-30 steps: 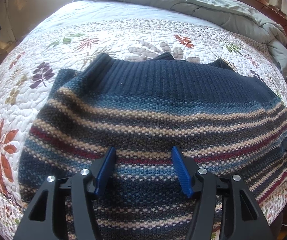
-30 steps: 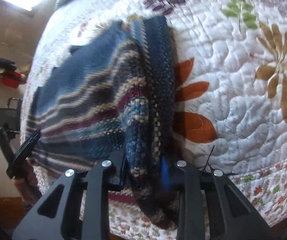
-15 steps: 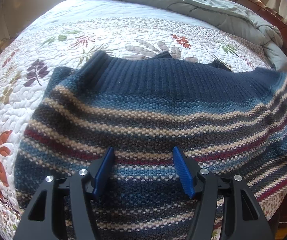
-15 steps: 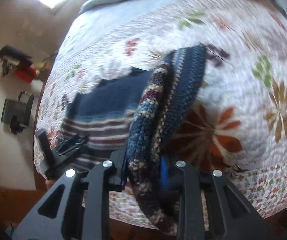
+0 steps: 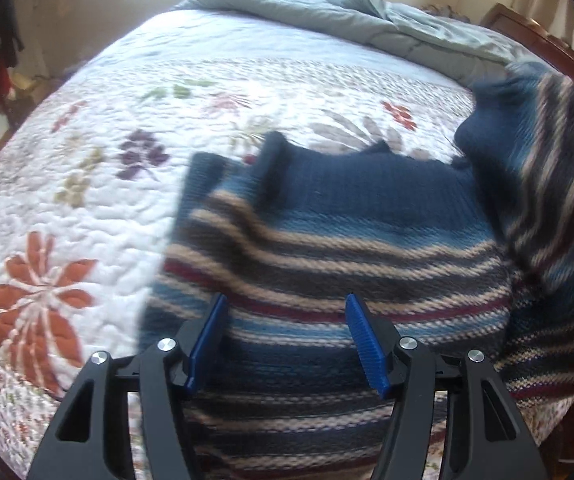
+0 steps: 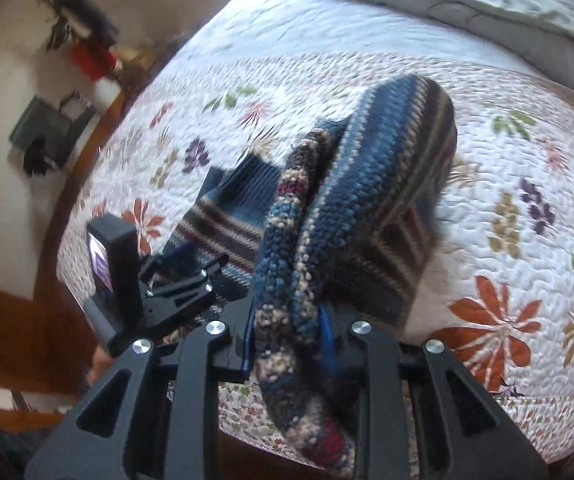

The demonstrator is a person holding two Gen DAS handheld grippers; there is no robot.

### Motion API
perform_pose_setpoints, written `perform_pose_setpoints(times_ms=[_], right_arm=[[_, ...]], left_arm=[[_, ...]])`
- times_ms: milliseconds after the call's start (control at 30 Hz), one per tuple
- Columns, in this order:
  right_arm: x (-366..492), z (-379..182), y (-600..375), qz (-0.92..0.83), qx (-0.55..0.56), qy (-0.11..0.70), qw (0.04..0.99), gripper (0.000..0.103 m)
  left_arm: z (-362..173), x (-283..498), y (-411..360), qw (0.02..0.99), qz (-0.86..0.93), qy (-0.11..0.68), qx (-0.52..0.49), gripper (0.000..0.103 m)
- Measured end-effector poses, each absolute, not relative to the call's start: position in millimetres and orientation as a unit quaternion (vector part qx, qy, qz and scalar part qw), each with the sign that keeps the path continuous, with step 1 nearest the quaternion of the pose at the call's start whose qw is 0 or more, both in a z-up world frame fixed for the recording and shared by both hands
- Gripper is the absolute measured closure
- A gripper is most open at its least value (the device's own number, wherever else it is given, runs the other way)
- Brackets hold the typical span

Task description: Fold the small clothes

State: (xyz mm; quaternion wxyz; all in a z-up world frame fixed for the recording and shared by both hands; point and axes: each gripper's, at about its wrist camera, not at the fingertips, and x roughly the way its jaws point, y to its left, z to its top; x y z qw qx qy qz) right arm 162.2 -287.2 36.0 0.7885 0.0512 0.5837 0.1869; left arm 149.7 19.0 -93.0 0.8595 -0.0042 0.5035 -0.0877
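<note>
A navy knitted sweater [image 5: 327, 240] with tan, red and blue stripes lies on a floral quilt [image 5: 87, 200]. My left gripper [image 5: 287, 340] is open and hovers over the sweater's near striped part. My right gripper [image 6: 287, 344] is shut on the sweater's right side [image 6: 359, 200] and holds it lifted off the bed. In the left wrist view that lifted part [image 5: 547, 184] hangs at the right, tilted over the flat body. The left gripper also shows in the right wrist view [image 6: 183, 276], over the flat part of the sweater.
A rumpled grey-green duvet [image 5: 367, 28] lies across the far end of the bed. A wooden bed frame [image 5: 527, 32] runs along the right. The bed's edge is just below both grippers. Dark and red objects [image 6: 83, 40] sit on the floor beyond the left side.
My right gripper has lifted the sweater's right side off the bed and carried it up and leftward over the body. My left gripper has stayed open and shifted slightly right.
</note>
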Motion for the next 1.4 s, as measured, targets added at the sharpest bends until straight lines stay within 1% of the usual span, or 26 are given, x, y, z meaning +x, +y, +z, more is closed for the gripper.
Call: perform_pose_setpoints(times_ms=[133,267,367,400,433,467,567,700,833,900,1067,1200,1267,1300,1333,1400], right_arm=[[163,9,-245,0.195,0.005,0.603,0.773,0.079],[165,-30,-218,0.193,-0.014,0.625,0.756,0.078],[164,-57,-208,0.192,-0.013,0.636,0.747,0.075],[164,-66,-208,0.196,-0.004,0.64,0.743,0.068],[163,-71,-206,0.204,0.007,0.644,0.738,0.058],[161,-76,-207,0.219,0.026,0.647,0.73,0.055],[154,-68,-214,0.246,0.055,0.638,0.728,0.055],[141,-41,-248,0.276,0.145,0.621,0.719,0.058],[126,-15,-290,0.257,0.163,0.59,0.748,0.058],[121,-10,-310,0.243,0.173,0.58,0.758,0.058],[109,-20,-355,0.207,0.2,0.571,0.769,0.058],[106,-31,-373,0.173,0.182,0.565,0.786,0.058],[109,-34,-378,0.158,0.177,0.554,0.798,0.058],[112,-36,-381,0.155,0.182,0.547,0.803,0.058],[114,-37,-384,0.157,0.189,0.542,0.804,0.057],[120,-41,-386,0.163,0.202,0.533,0.805,0.057]], left_arm=[[-88,153,32,0.86,-0.093,0.501,-0.026,0.041],[-88,156,38,0.857,-0.097,0.505,-0.037,0.041],[-91,158,42,0.855,-0.095,0.508,-0.042,0.041],[-92,158,43,0.855,-0.094,0.509,-0.043,0.041],[-92,159,44,0.854,-0.094,0.51,-0.044,0.041],[-93,160,45,0.853,-0.094,0.511,-0.046,0.041],[-93,159,46,0.852,-0.094,0.513,-0.05,0.04],[-83,157,44,0.856,-0.09,0.507,-0.052,0.04],[-59,156,30,0.856,-0.138,0.493,-0.072,0.04],[-53,161,15,0.846,-0.168,0.5,-0.078,0.039],[-60,189,-14,0.809,-0.207,0.541,-0.1,0.04],[-71,206,-36,0.789,-0.21,0.572,-0.083,0.043],[-78,207,-40,0.781,-0.205,0.585,-0.082,0.057],[-82,206,-42,0.772,-0.216,0.59,-0.094,0.07],[-84,206,-42,0.767,-0.223,0.593,-0.108,0.078],[-84,205,-40,0.766,-0.221,0.591,-0.122,0.087]])
